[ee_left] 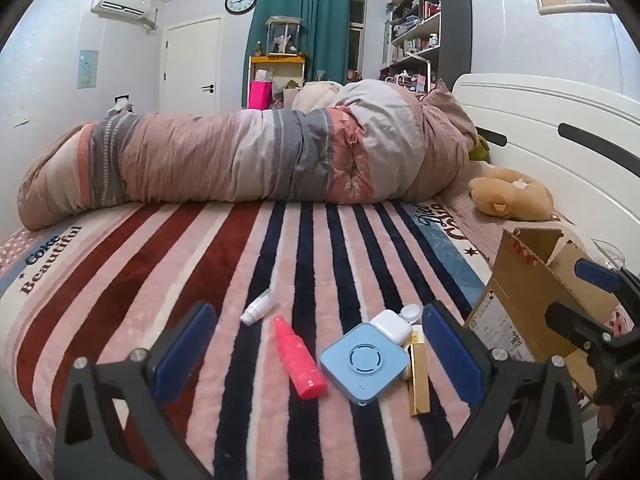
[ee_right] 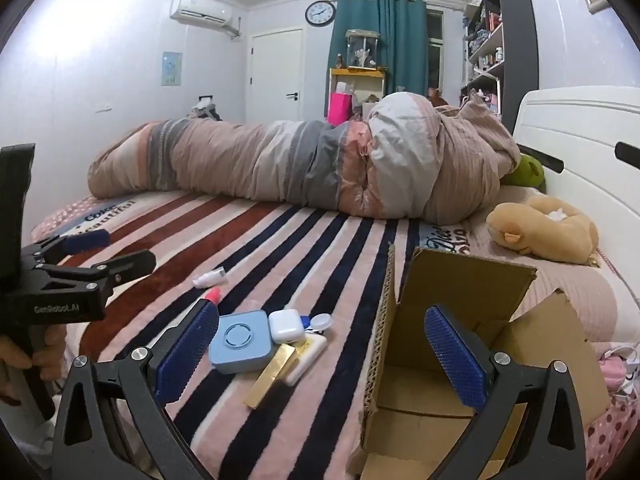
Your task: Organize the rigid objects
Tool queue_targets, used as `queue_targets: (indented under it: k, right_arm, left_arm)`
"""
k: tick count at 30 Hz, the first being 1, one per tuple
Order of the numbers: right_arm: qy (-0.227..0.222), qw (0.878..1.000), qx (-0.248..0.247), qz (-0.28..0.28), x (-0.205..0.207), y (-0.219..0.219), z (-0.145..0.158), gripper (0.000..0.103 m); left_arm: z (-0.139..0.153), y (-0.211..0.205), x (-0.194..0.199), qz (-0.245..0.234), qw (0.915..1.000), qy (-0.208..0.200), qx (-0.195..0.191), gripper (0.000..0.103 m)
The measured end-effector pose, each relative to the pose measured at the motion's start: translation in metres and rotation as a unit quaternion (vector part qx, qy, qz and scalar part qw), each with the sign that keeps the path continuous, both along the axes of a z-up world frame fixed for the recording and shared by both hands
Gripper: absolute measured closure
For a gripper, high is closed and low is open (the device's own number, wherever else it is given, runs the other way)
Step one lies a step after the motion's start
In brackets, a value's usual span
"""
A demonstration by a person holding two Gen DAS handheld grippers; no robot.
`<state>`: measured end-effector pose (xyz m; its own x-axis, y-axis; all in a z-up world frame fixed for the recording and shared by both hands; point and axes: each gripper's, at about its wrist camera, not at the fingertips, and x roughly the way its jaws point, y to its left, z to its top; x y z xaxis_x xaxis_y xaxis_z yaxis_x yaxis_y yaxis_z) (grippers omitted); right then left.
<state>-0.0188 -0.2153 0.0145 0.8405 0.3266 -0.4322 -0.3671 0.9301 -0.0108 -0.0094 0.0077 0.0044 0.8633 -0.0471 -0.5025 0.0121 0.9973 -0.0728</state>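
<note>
- Both jaws gape wide, holding nothing: left gripper (ee_left: 320, 344) above the blue square device (ee_left: 365, 361), right gripper (ee_right: 322, 344) by the cardboard box (ee_right: 464, 284).
- Pink bottle (ee_left: 299, 360) lies beside the device on the striped blanket (ee_left: 200, 264).

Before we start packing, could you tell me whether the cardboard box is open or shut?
Open: the cardboard box has its flaps standing up, and its bare inside shows, with no items visible in it.

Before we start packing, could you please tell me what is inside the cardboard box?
The cardboard box looks empty: only its bare floor and inner flaps show. The right gripper hides part of the floor, so that corner cannot be checked.
</note>
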Motion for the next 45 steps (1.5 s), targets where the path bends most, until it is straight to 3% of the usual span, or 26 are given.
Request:
queue_targets:
  k: [45]
  right_arm:
    - [-0.009, 1.0, 0.003, -0.01, -0.0054, 0.0024, 0.0041, 0.0]
  left_arm:
    - [-0.0059, 0.0008, 0.0076, -0.011, 0.9999, 0.01, -0.008, 0.0]
